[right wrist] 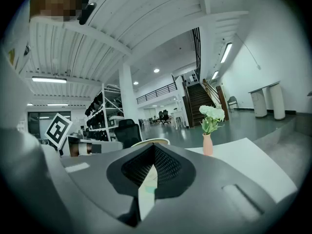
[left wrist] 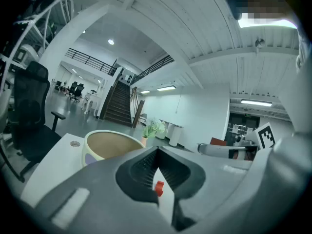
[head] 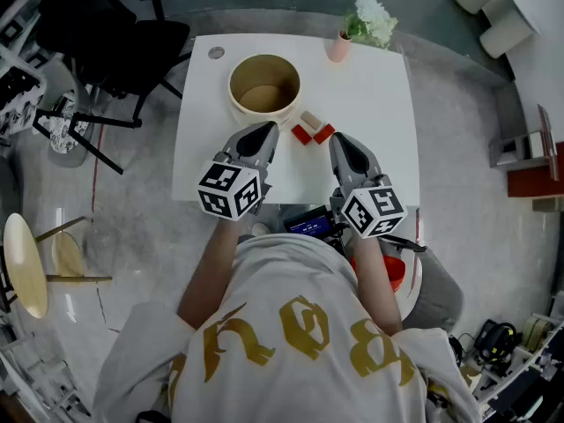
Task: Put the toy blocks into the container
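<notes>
A round beige container point(head: 233, 85) stands at the back of the white table point(head: 379, 104). Just in front of it lie two red blocks point(head: 301, 135) point(head: 323, 133) and a pale wooden block point(head: 310, 120). My left gripper point(head: 263, 130) hovers left of the blocks, near the container's front wall, jaws shut and empty. My right gripper point(head: 340, 141) sits just right of the blocks, also shut and empty. In the left gripper view the container point(left wrist: 105, 143) shows ahead to the left, and a red block point(left wrist: 159, 188) peeps through below the closed left gripper point(left wrist: 156, 155). The right gripper point(right wrist: 153, 160) hides the blocks.
A pink vase point(head: 338, 48) with white flowers point(head: 372, 18) stands at the table's back right edge, and a small round disc point(head: 216, 53) lies at the back left. A black office chair point(head: 106, 33) and a wooden stool point(head: 25, 267) stand to the left on the floor.
</notes>
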A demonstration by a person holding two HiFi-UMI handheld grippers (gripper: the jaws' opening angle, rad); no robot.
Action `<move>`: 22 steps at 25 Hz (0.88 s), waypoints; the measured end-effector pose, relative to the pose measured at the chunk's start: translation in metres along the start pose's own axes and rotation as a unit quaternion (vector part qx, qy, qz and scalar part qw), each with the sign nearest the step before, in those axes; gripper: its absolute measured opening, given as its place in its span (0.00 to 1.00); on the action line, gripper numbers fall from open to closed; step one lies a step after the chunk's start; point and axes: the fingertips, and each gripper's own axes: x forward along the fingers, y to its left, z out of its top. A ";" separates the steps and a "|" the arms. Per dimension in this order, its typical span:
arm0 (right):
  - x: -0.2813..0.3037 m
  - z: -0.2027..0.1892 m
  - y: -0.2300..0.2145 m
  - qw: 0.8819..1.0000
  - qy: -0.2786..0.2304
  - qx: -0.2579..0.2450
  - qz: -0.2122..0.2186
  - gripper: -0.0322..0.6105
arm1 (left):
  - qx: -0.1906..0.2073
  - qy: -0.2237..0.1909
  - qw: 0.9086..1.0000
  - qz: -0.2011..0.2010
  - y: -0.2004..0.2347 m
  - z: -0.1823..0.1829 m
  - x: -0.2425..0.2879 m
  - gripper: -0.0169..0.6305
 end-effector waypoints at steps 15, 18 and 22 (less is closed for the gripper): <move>0.007 -0.027 -0.017 0.996 0.061 -0.065 -0.032 0.08 | 0.034 0.035 0.999 0.012 0.003 -0.021 0.009 0.03; 0.010 -0.035 -0.019 0.994 0.074 -0.069 -0.034 0.15 | 0.044 0.051 0.998 0.009 0.003 -0.030 0.012 0.03; 0.014 -0.047 -0.024 0.992 0.095 -0.074 -0.034 0.21 | 0.041 0.065 0.997 0.005 0.002 -0.043 0.020 0.03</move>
